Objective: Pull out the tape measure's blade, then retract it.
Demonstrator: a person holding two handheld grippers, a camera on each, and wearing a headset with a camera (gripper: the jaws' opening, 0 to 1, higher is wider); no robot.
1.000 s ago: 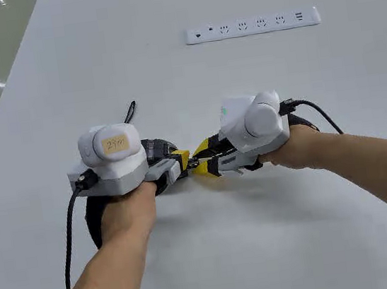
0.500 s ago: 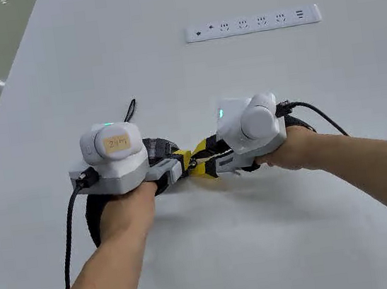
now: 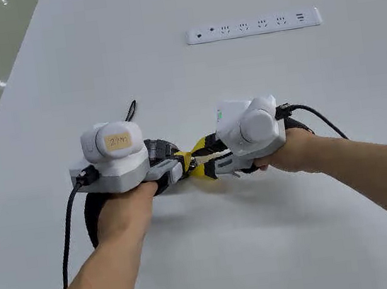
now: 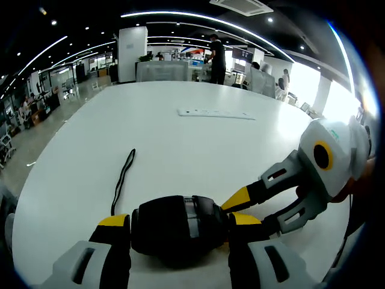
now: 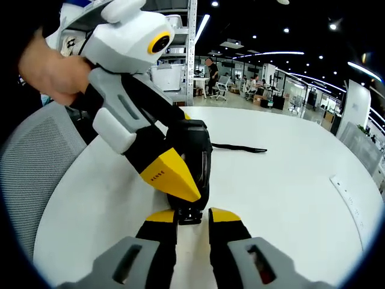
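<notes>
Left gripper view: left tongs (image 4: 179, 221) clamp the tape measure (image 4: 171, 241); right tongs (image 5: 187, 220), directly opposite, pinch its blade tip (image 5: 190, 214).

Bright, even overhead light washes the white bench (image 3: 264, 249) in the head view, with soft shadows toward six o'clock. Both gripper views bend strongly at the edges. Ceiling strip lights (image 4: 198, 15) glare at twelve o'clock, and a hand (image 5: 43, 63) at ten o'clock is blurred.
</notes>
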